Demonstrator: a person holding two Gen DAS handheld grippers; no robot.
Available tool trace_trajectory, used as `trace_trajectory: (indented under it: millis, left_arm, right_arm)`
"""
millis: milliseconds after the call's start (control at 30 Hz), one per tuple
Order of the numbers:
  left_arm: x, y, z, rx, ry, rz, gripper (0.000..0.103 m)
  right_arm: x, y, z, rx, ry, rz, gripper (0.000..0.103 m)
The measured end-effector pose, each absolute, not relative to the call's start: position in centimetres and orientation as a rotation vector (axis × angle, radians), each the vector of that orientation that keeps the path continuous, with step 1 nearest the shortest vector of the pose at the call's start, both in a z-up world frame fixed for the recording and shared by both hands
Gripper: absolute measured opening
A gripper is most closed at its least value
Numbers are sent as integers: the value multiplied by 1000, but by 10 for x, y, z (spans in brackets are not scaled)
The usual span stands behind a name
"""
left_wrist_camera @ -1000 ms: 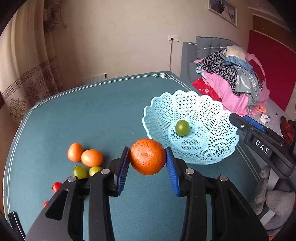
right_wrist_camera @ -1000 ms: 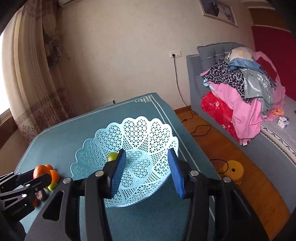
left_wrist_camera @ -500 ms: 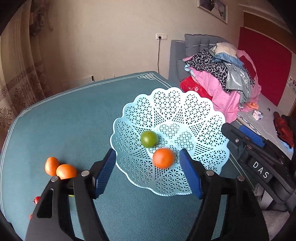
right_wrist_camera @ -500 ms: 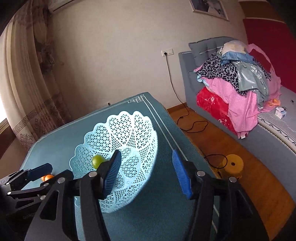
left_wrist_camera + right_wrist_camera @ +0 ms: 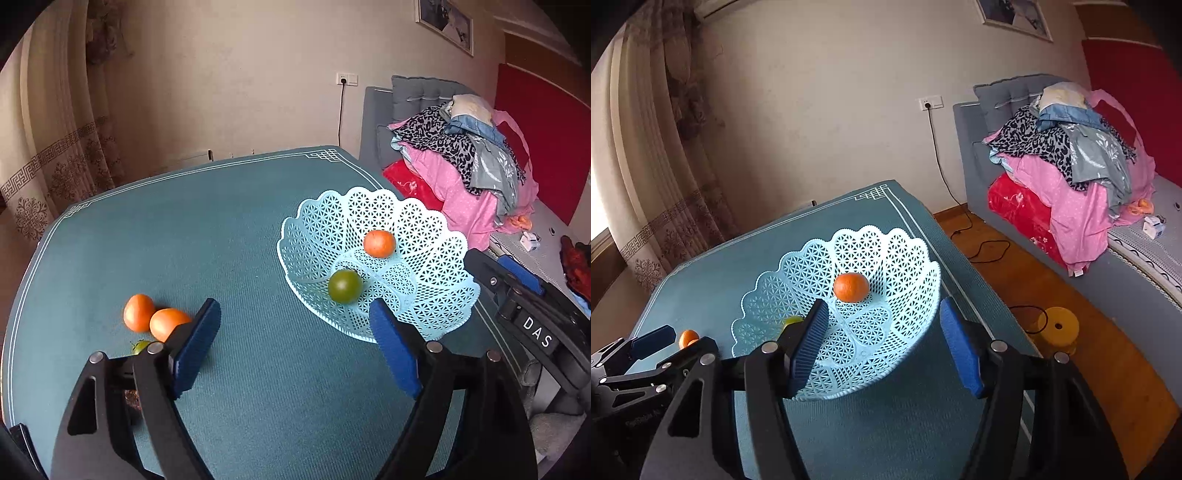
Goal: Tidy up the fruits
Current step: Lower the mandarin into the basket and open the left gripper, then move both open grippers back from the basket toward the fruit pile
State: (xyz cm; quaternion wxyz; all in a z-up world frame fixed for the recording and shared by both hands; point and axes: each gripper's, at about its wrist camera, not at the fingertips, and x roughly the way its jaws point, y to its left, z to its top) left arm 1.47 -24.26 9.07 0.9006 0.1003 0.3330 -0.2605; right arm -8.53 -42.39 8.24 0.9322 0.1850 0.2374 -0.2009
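A pale blue lattice basket (image 5: 436,229) (image 5: 908,332) stands on the teal table. In it lie an orange (image 5: 379,243) (image 5: 851,287) and a green fruit (image 5: 345,285) (image 5: 792,320). My left gripper (image 5: 295,341) hovers over the table left of the basket, its jaws opening with nothing between them. Two oranges (image 5: 155,318) and a small green fruit (image 5: 141,346) rest on the table by its left finger. My right gripper (image 5: 881,341) hangs over the basket's near rim, jaws opening and empty. The left gripper (image 5: 652,345) shows at the right wrist view's left edge.
The table's right edge (image 5: 945,266) drops to a wooden floor with a yellow stool (image 5: 1058,326) and cables. A sofa piled with clothes (image 5: 469,166) stands beyond. A curtain (image 5: 55,147) hangs at the left. The right gripper's black body (image 5: 528,317) sits beside the basket.
The left gripper let go of the orange, which now lies in the basket, then drew back left. Both grippers have widened. The green fruit rolled within the basket.
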Motion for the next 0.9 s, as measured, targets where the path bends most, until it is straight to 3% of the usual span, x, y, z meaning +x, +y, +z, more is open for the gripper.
trace_trajectory:
  millis: [900]
  left_arm:
    - [12,-96,92,104,667,-270,85]
  right_arm:
    - [-70,-327,79,280,559,-171,64]
